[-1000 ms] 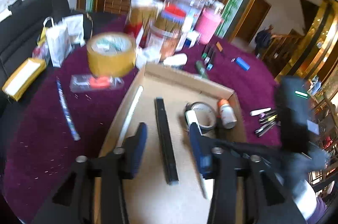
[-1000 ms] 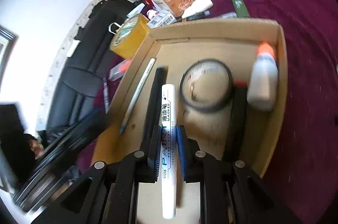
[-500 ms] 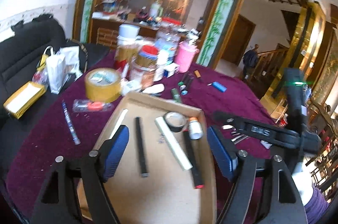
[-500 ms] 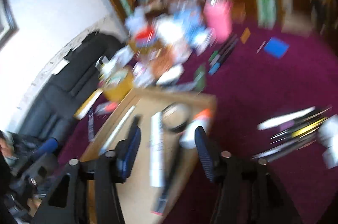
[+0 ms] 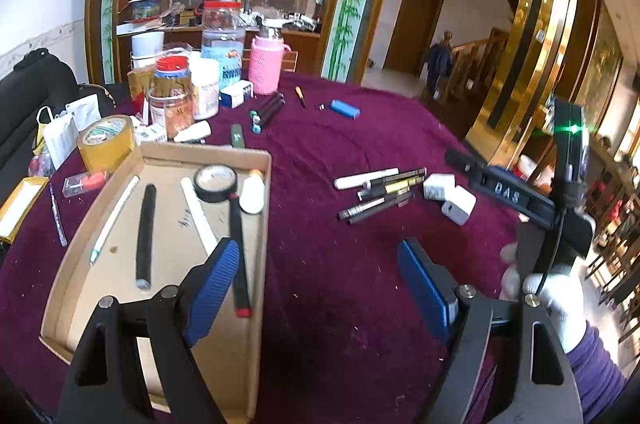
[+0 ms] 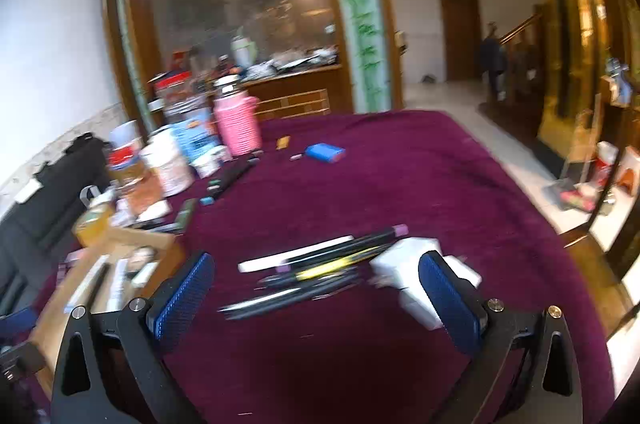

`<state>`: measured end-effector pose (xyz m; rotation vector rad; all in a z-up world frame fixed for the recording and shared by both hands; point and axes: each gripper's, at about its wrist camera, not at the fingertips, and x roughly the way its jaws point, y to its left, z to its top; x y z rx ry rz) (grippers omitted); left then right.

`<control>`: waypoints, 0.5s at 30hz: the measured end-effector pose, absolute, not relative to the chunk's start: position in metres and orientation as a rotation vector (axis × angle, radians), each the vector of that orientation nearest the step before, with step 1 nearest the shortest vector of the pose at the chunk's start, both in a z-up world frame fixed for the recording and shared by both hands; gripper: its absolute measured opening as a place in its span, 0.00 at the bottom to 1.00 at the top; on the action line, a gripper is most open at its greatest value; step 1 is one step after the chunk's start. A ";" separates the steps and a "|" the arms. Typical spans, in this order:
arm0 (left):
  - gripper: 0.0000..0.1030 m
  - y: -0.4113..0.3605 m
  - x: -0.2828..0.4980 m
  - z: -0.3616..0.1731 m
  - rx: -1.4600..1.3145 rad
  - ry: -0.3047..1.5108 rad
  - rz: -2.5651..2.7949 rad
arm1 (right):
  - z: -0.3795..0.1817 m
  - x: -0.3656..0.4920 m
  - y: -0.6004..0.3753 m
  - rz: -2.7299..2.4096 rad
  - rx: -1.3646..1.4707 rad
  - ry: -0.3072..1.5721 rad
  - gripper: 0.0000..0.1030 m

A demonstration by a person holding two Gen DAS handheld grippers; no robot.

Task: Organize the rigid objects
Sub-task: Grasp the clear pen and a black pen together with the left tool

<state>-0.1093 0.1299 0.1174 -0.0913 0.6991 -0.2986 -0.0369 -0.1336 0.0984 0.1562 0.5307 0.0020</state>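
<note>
Left gripper (image 5: 320, 288): jaws wide and empty, over bare cloth just right of the box's near corner.
Right gripper (image 6: 316, 288): jaws opening to full spread, nothing between the pads; it faces the loose pile just ahead.
Cardboard box (image 5: 264, 224): partly under and left of the left gripper; holds seven pieces.
Box contents, nearest first: one black pen with red end (image 5: 239, 256); one black rod (image 5: 145, 228); one thin white pen (image 5: 114, 218); one white marker (image 5: 198, 214); one white bottle, orange cap (image 5: 252, 194); one roll of black tape (image 5: 215, 178).
Done: that lot is stowed, lying roughly side by side.
Left to do: the loose pile (image 6: 308, 272) ahead of the right gripper, on the purple cloth (image 5: 340, 304).
Pile count: one white marker (image 5: 366, 178); about six dark or gold pens, overlapped and blurred, so the tally is approximate; two white blocks (image 5: 450, 198).
Further off, beyond both grippers: two dark markers (image 5: 267, 112); one green flat stick (image 5: 237, 136); one blue lighter (image 5: 345, 109); one orange pencil stub (image 5: 300, 96).
Far left of the box: one roll of tan tape (image 5: 106, 142); one blue pen (image 5: 57, 216).
Progress: judged near halfway.
</note>
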 end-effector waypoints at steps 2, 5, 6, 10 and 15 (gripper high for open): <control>0.79 0.118 -0.110 0.114 -0.080 0.702 -0.284 | 0.098 -0.043 -0.145 -0.033 0.140 0.499 1.00; 0.79 0.100 -0.108 0.112 -0.065 0.693 -0.269 | 0.100 -0.053 -0.154 -0.117 0.081 0.421 1.00; 0.79 0.094 -0.107 0.112 -0.058 0.696 -0.270 | 0.099 -0.056 -0.155 -0.136 0.061 0.405 1.00; 0.79 0.066 -0.092 0.103 0.002 0.736 -0.279 | 0.104 -0.052 -0.161 -0.171 -0.002 0.384 0.99; 0.79 0.031 -0.063 0.087 0.120 0.768 -0.277 | 0.112 -0.033 -0.201 -0.155 0.026 0.420 0.99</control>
